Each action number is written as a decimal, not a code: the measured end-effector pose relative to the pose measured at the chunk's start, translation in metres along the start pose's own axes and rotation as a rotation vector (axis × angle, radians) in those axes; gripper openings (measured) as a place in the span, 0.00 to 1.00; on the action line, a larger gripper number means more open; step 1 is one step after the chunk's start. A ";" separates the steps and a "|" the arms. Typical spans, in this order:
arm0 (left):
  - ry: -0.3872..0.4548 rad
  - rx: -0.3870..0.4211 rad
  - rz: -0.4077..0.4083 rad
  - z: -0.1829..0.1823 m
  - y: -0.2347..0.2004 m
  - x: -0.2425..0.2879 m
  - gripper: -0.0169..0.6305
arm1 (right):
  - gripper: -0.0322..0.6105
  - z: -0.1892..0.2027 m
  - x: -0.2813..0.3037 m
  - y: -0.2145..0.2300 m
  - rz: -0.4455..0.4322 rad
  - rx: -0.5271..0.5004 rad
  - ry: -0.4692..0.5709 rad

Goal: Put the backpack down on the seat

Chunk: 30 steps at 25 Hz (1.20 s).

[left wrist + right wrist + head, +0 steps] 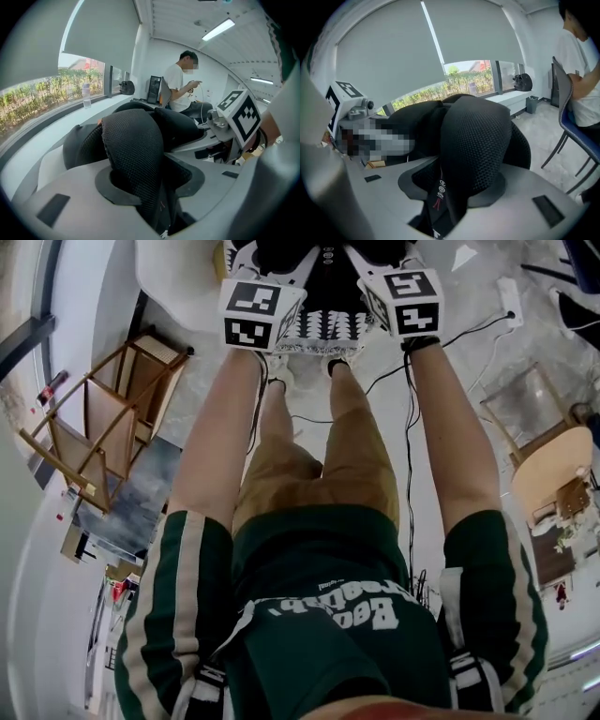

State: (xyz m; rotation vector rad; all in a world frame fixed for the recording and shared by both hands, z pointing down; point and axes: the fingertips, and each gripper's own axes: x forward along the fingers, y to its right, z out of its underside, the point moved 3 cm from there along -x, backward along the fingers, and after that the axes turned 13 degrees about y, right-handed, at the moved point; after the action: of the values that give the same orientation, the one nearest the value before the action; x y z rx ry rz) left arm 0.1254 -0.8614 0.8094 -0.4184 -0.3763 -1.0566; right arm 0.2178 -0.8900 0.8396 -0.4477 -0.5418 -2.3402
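Gripping nothing tightly just now: my left gripper (149, 174) has its jaws standing apart, with a black mesh strap (133, 150) running up through the gap. The strap leans on the left jaw, and a dark slack space shows between it and the right jaw, so I call that tool released with the strap lying loose in it. My right gripper (452, 180) reads the same way. Its jaws are parted around a second mesh strap (478, 136), which sits to the right side of the gap and leaves room on the left.

From the head view, both my arms reach straight down and away from me. The two marker cubes (260, 313) sit side by side at the far end. The backpack (323, 287) lies between and just beyond them, black, with a white patterned edge on its near side. Its dark body bulges up behind the straps in both gripper views. What it rests on I cannot make out.

My legs (323, 456) stand below, on a pale floor crossed by a black cable (409, 427). A wooden chair (103, 427) stands well off to the left. Far across the room a person in a white shirt (178, 86) sits near the window, and a bottle (86, 95) stands on the ledge.
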 end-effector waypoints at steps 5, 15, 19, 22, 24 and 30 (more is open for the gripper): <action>-0.034 -0.044 -0.024 0.013 -0.018 0.020 0.38 | 0.32 0.010 0.023 0.015 0.060 -0.015 -0.026; -0.045 -0.012 -0.048 -0.011 -0.011 0.013 0.48 | 0.44 -0.003 -0.004 0.020 0.135 0.025 -0.050; -0.031 -0.021 -0.075 -0.024 -0.002 -0.008 0.50 | 0.46 -0.012 -0.033 0.015 0.168 0.037 -0.037; -0.038 -0.029 -0.092 -0.026 0.001 -0.023 0.50 | 0.46 -0.020 -0.052 0.013 0.185 0.046 -0.021; -0.040 -0.026 -0.093 -0.030 0.005 -0.034 0.51 | 0.46 -0.027 -0.064 0.008 0.189 0.053 -0.014; 0.019 0.008 -0.077 -0.062 0.022 -0.078 0.50 | 0.46 -0.067 -0.108 -0.021 0.212 0.017 0.040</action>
State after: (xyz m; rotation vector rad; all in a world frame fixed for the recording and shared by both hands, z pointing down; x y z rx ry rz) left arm 0.1163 -0.8249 0.7144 -0.3892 -0.3813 -1.1330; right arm 0.2684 -0.8500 0.7284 -0.4272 -0.4716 -2.1360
